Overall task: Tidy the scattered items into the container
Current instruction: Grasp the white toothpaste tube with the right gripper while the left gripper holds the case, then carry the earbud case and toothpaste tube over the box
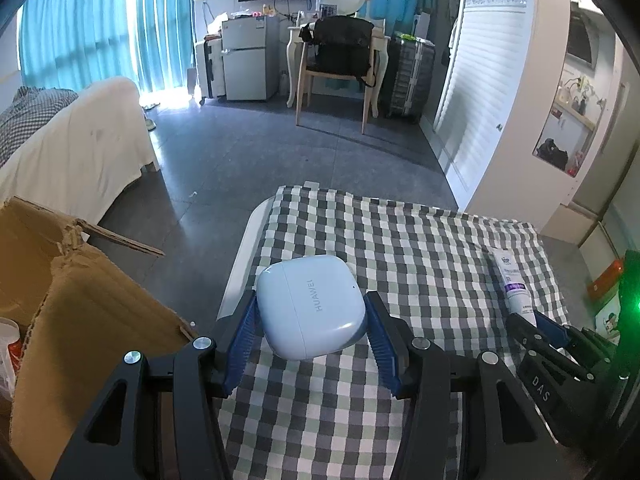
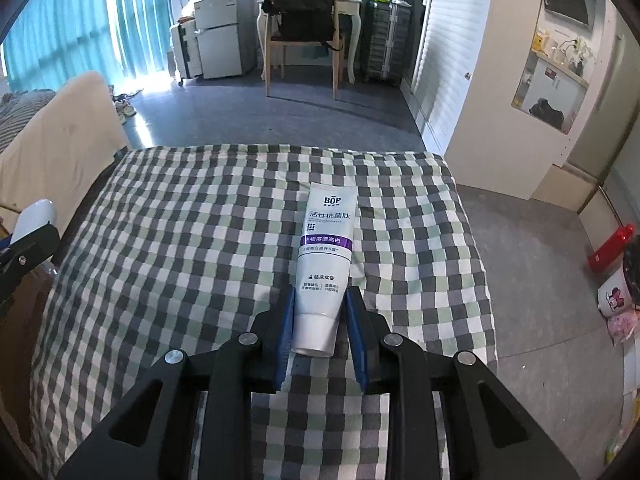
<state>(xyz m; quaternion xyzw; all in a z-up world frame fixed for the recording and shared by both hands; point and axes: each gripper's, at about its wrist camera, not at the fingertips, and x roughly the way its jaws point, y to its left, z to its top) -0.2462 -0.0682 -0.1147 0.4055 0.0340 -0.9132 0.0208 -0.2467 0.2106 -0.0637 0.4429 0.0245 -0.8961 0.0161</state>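
A pale blue earbuds case (image 1: 312, 306) is gripped at its two sides by my left gripper (image 1: 312, 297), just above the checked cloth (image 1: 408, 240). An open cardboard box (image 1: 80, 300) stands to the left, below the table's edge, with some packaging inside. A white toothpaste tube (image 2: 326, 248) with a purple band lies lengthways on the cloth (image 2: 180, 220). My right gripper (image 2: 320, 294) is shut on its cap end, blue pads against both sides. In the left wrist view the same tube (image 1: 514, 284) and right gripper (image 1: 532, 319) appear at the right.
A bed with a white sheet (image 1: 80, 148) stands left of the box. Across the grey floor are a chair with a black bag (image 1: 340, 52), a small fridge (image 1: 248, 60) and a suitcase (image 1: 412, 76). A white wardrobe (image 2: 480, 80) rises at the right, with red and pink items (image 2: 612, 248) on the floor.
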